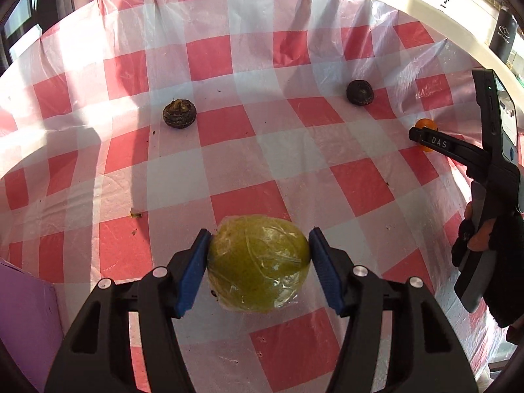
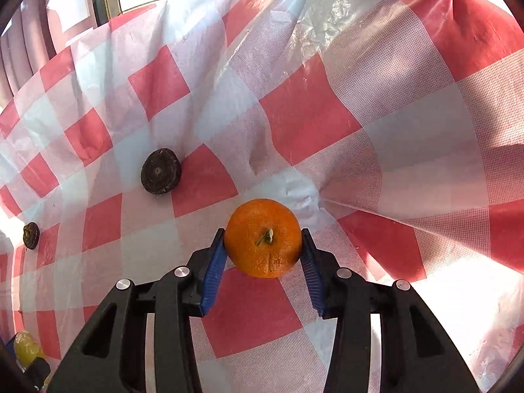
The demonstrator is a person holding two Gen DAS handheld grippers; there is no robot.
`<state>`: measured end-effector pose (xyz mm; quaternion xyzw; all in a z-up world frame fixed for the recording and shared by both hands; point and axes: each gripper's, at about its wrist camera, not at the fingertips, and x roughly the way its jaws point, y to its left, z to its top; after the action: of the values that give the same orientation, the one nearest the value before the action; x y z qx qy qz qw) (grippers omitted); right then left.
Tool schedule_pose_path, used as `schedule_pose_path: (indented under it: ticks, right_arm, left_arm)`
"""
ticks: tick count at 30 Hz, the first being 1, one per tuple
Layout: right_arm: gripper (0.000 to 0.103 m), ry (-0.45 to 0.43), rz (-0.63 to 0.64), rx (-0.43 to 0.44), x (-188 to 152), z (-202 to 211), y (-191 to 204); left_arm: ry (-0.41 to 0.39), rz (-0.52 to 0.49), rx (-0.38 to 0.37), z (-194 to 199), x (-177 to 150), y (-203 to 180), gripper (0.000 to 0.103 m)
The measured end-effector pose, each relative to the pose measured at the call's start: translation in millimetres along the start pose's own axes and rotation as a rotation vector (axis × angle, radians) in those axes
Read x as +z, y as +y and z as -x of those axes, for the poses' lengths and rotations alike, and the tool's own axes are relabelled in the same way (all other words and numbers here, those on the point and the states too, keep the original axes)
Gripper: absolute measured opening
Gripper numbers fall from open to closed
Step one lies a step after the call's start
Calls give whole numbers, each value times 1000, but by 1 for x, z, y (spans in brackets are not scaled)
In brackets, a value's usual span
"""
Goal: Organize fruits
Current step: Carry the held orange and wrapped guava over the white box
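My left gripper (image 1: 259, 255) is shut on a yellow-green fruit wrapped in clear film (image 1: 258, 263), its blue pads pressing both sides just over the checked cloth. My right gripper (image 2: 263, 249) is shut on an orange (image 2: 263, 239), stem facing the camera. In the left wrist view the right gripper (image 1: 422, 134) shows at the far right with the orange (image 1: 425, 124) behind its finger. Two dark wrinkled fruits lie on the cloth, one at left (image 1: 179, 113) and one at right (image 1: 360, 92); the right wrist view shows them as well (image 2: 31, 235) (image 2: 160, 171).
A red-and-white checked plastic tablecloth (image 1: 229, 170) covers the table and bunches into folds (image 2: 376, 131) by the orange. A purple box corner (image 1: 23, 311) sits at lower left. A gloved hand (image 1: 484, 245) holds the right gripper's handle. A black bottle (image 1: 504, 32) stands beyond the table.
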<state>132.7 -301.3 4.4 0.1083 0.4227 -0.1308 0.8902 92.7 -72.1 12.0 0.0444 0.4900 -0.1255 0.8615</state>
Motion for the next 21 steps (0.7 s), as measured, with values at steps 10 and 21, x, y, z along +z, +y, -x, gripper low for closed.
schedule_pose_path:
  ticks: [10, 21]
  right_arm:
    - [44, 57, 72, 67, -49, 43, 11]
    - [44, 78, 153, 145, -73, 78, 39]
  left_arm:
    - [31, 24, -25, 15, -23, -4, 61]
    - [24, 42, -37, 43, -35, 6, 61]
